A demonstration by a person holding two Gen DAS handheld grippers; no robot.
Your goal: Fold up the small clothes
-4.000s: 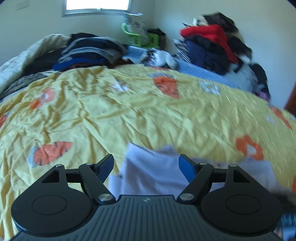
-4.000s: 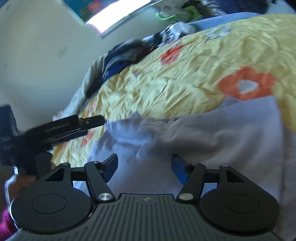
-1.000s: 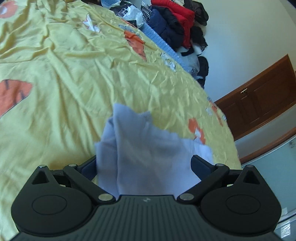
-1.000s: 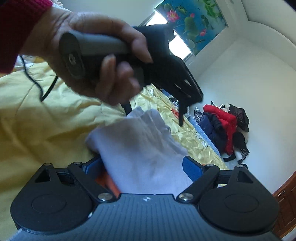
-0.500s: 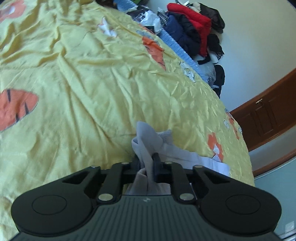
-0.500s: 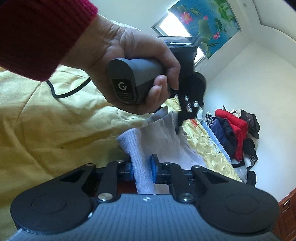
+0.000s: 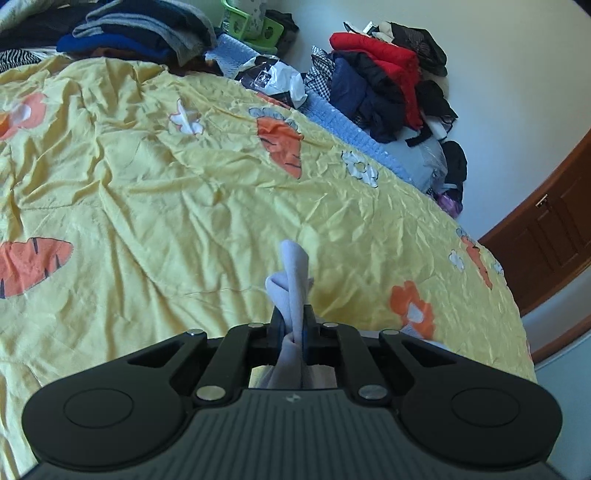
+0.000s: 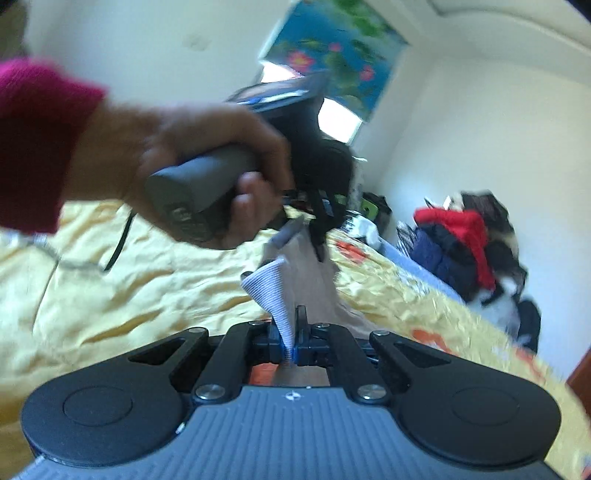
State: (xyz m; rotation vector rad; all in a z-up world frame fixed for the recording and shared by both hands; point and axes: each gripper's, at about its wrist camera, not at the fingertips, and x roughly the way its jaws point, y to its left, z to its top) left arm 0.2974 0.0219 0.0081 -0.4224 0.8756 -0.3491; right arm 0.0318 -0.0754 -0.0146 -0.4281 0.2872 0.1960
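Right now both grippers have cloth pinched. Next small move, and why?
Probably raise both together and draw them apart. The left gripper and right gripper are each shut on the pale grey garment, which is bunched between the pads above the yellow bedsheet; tension should spread it for folding.

The bedspread (image 7: pixel 155 192) is lying across the bed, filling the left and middle of the left wrist frame; the folded clothes stack (image 7: pixel 136 33) is sitting at its far edge in the upper left; the clothes pile (image 7: pixel 388 81) is lying against the wall in the upper right, beyond the bed; the door (image 7: pixel 554 229) is standing at the right edge; the small garment (image 7: pixel 293 280) is rising at lower centre, pinched between the left tongs (image 7: pixel 293 325); in the right wrist frame the same garment is sitting in the right tongs (image 8: pixel 290 332), with the hand (image 8: pixel 207 173) in the upper left above the bed.
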